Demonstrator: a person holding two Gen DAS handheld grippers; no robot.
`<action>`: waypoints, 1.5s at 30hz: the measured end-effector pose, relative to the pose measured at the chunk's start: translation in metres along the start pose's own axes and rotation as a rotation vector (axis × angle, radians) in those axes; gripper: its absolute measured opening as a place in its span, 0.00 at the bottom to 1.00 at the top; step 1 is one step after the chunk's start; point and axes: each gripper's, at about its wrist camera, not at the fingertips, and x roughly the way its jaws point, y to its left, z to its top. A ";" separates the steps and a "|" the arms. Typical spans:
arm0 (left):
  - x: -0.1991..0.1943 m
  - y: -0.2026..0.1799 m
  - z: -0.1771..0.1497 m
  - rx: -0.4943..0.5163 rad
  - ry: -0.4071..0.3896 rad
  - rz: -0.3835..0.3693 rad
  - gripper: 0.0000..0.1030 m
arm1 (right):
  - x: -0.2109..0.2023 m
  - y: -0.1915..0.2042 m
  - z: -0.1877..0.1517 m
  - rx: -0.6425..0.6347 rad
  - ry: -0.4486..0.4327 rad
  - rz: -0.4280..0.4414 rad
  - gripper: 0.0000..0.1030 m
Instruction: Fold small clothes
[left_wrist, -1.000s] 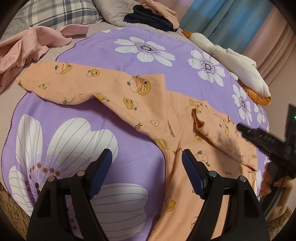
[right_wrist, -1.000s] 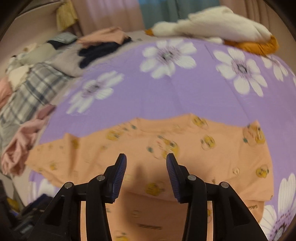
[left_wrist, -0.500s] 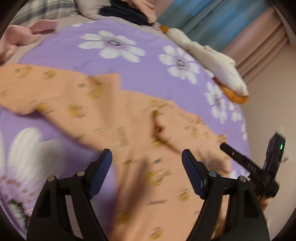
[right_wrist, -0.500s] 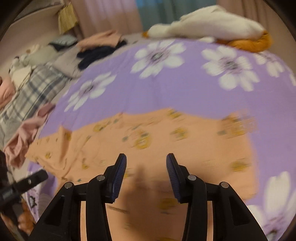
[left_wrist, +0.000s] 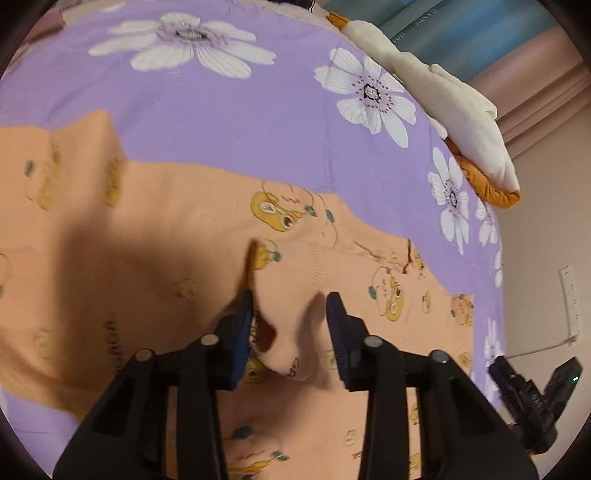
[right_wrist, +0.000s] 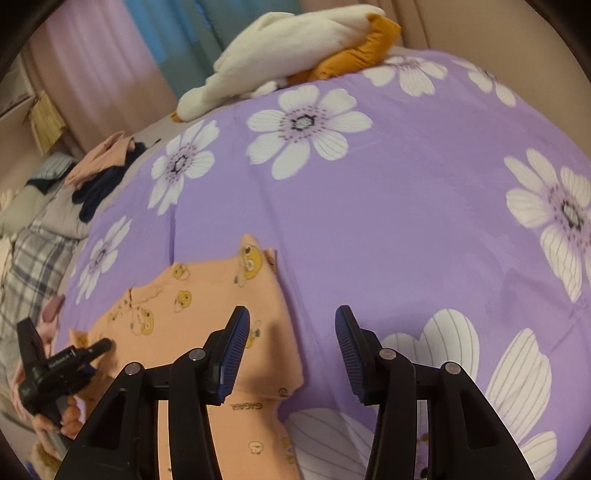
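Peach garment (left_wrist: 155, 258) with yellow cartoon prints.

Soft matt orange knit garment (left_wrist: 166, 229), smooth purple cotton sheet (right_wrist: 406, 206), ribbed blue pads (right_wrist: 236, 350)

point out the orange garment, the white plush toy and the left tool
orange garment (left_wrist: 147, 229), left wrist view, flat body fabric
white plush toy (right_wrist: 295, 44), right wrist view, white back
left tool (left_wrist: 290, 314), left wrist view, gap between its fingertips
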 end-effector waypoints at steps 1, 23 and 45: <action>0.001 -0.001 -0.001 0.002 -0.004 0.010 0.16 | -0.002 -0.003 -0.001 0.006 0.003 0.008 0.46; -0.046 0.028 0.005 0.031 -0.108 0.185 0.06 | 0.023 0.014 -0.026 0.007 0.139 0.123 0.46; -0.030 0.035 -0.001 0.048 -0.044 0.211 0.12 | 0.041 0.016 -0.035 -0.044 0.165 0.018 0.06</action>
